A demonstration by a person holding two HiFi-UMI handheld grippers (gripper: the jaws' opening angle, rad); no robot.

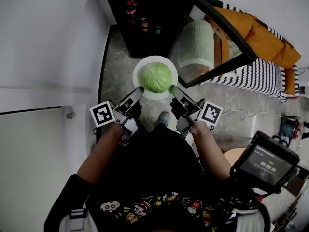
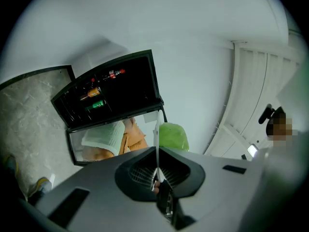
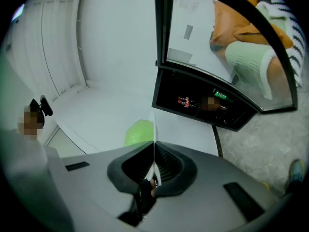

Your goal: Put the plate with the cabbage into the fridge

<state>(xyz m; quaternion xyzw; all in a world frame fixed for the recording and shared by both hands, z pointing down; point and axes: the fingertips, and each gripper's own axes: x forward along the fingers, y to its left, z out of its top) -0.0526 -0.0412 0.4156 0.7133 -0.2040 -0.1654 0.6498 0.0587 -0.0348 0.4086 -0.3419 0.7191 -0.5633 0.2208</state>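
You hold the plate (image 1: 154,59) mid-frame, just short of the open fridge (image 1: 145,28) at the top. Your left gripper (image 1: 138,91) and right gripper (image 1: 174,89) each pinch its near rim. The plate is likely stiff, slick and breakable. The cabbage (image 1: 156,77) looks heavy and could roll, so keep it level.

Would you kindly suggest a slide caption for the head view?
The left gripper and right gripper hold a white plate bearing a cabbage before the fridge, its glass door open.
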